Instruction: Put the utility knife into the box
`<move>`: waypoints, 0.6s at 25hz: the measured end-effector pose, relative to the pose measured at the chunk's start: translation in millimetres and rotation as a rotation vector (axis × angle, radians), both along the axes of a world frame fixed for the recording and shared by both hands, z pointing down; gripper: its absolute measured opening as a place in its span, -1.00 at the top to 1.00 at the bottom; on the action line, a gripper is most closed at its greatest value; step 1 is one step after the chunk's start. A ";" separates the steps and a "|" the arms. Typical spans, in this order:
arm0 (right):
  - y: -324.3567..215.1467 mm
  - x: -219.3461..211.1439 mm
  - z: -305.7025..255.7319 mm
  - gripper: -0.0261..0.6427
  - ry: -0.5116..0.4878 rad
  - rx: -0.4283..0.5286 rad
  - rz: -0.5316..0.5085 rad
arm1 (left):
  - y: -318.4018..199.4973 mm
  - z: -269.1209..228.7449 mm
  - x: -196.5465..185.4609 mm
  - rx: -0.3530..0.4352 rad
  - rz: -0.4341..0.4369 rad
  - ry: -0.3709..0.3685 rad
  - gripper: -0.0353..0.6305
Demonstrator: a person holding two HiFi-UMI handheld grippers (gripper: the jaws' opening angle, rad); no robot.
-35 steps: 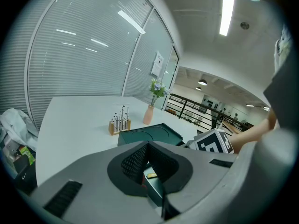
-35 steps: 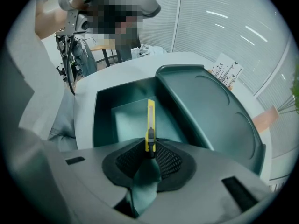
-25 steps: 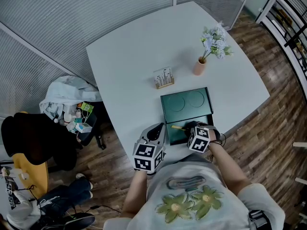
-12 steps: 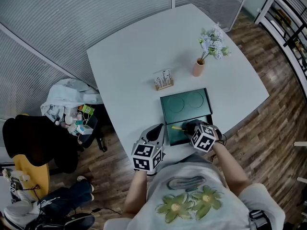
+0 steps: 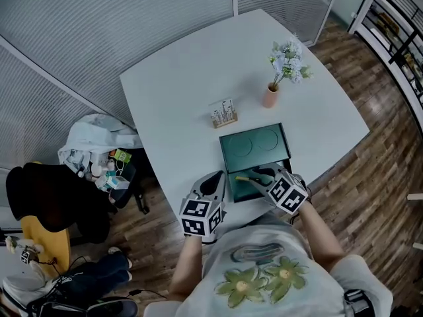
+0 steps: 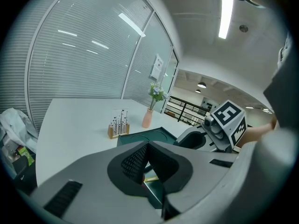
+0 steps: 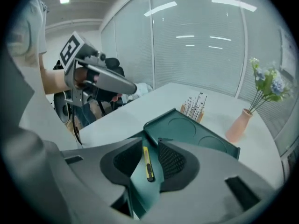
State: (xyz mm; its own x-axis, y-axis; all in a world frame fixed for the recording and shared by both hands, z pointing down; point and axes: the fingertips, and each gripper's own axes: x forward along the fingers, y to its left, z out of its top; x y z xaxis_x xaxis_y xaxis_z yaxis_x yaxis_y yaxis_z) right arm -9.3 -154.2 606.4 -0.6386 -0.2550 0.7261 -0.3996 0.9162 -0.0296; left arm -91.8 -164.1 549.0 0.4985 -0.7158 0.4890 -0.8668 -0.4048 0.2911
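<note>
Our right gripper [image 7: 150,143] hangs over the open tray of the box [image 5: 239,190] with its jaws spread wide. They have just been opening, and neither pad presses on anything. Seen through the gap between them, the utility knife [image 7: 148,164] lies flat on the green floor of the tray, yellow with a dark slider, clear of both jaws. Our left gripper [image 6: 148,144] is held just to the left of the box with its pads closed tip to tip on nothing. The box sits at the near edge of the tabletop [image 5: 185,78], and its lid [image 5: 255,142] is folded back flat toward the middle. Beyond the lid stands a small wooden block of thin upright pins [image 5: 224,114], and toward the far right corner is a pink vase [image 5: 269,96] of pale flowers.
</note>
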 end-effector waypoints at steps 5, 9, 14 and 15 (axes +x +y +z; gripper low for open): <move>-9.3 -8.0 -37.0 0.59 -0.108 0.074 0.084 | -0.6 -8.0 2.1 0.015 0.003 0.003 0.89; -22.4 -7.7 -62.9 0.74 -0.180 0.163 0.171 | -2.6 -16.5 4.1 0.034 0.003 0.009 0.89; -28.1 -5.8 -83.9 0.91 -0.253 0.234 0.228 | -3.5 -27.9 7.4 0.062 -0.002 0.022 0.89; -28.6 -5.6 -87.5 0.92 -0.266 0.241 0.237 | -3.8 -30.1 7.5 0.069 -0.005 0.022 0.89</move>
State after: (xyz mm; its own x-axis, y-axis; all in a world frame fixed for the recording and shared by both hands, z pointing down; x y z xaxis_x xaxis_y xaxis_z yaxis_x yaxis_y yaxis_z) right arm -15.0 -182.8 518.9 -0.6988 -0.5595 0.4457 -0.6076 0.7931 0.0430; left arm -84.3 -167.8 518.9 0.5049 -0.7497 0.4278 -0.8626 -0.4203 0.2815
